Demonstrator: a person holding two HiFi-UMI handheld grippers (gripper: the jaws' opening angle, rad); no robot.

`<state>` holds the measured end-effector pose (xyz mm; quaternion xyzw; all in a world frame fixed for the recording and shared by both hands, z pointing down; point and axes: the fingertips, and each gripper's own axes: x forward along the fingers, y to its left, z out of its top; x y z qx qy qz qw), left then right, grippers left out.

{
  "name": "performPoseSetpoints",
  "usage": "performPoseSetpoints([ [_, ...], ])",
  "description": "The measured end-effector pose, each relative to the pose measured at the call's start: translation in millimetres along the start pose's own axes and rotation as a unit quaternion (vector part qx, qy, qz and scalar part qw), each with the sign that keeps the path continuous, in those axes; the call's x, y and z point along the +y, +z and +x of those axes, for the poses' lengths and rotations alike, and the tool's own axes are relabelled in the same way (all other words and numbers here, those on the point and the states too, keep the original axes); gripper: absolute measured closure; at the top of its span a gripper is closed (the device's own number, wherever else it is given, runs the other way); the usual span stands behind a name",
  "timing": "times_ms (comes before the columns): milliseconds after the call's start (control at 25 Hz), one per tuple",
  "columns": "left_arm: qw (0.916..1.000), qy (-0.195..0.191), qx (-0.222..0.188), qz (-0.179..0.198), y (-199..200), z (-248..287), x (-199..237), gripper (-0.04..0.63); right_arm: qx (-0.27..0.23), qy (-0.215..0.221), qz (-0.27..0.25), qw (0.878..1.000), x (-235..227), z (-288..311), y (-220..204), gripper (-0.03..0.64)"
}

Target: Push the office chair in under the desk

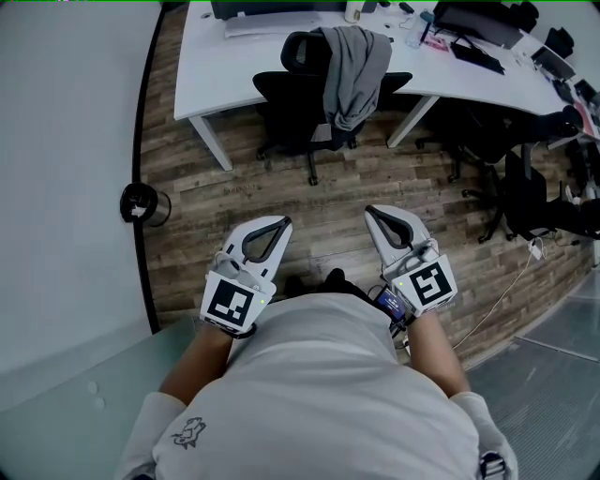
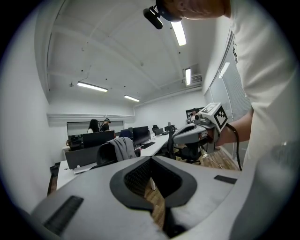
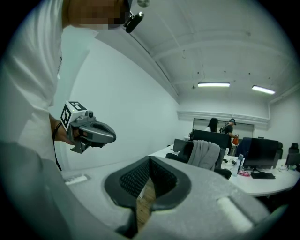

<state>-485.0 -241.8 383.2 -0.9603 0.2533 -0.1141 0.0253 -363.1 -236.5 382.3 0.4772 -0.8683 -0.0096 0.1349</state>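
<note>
**Chair's parked at the desk, both grippers shut and empty**

So the person's standing on the wood floor (image 1: 309, 216), holding a gripper out in front in each hand. The left gripper (image 1: 281, 223) has its jaws pressed together with nothing between them. Same deal with the right gripper (image 1: 372, 212): jaws closed, nothing in them. They sit side by side at about the same height and point roughly toward the desk (image 1: 211, 66).

The chair (image 1: 292, 105) is black and sits at the front edge of that white desk, its back turned to the person. A grey jacket (image 1: 354, 67) hangs over the backrest. Its armrests are right at the desk edge, and its wheeled base is out on the bare floor. Can't really tell how far the seat goes under. It's well apart from both grippers, with a stretch of floor in between.

Other stuff around:
- A keyboard (image 1: 272, 24) is on the desk behind the chair.
- More dark chairs (image 1: 525, 192) are bunched off to the right.
- A pale cable (image 1: 511, 281) trails across the floor on that side.
- A small round bin (image 1: 141, 202) stands by the left wall.

From the right gripper view, two people (image 3: 220, 125) stand at the far end of the room behind some monitors (image 3: 260, 152).
</note>
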Motion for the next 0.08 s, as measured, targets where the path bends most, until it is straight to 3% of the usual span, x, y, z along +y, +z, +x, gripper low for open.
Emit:
performPoseSetpoints([
  [80,1.0,0.001,-0.004,0.004,0.0,2.2,-0.3,0.597,0.006,-0.002,0.002,1.0,-1.0,-1.7,-1.5,0.614],
])
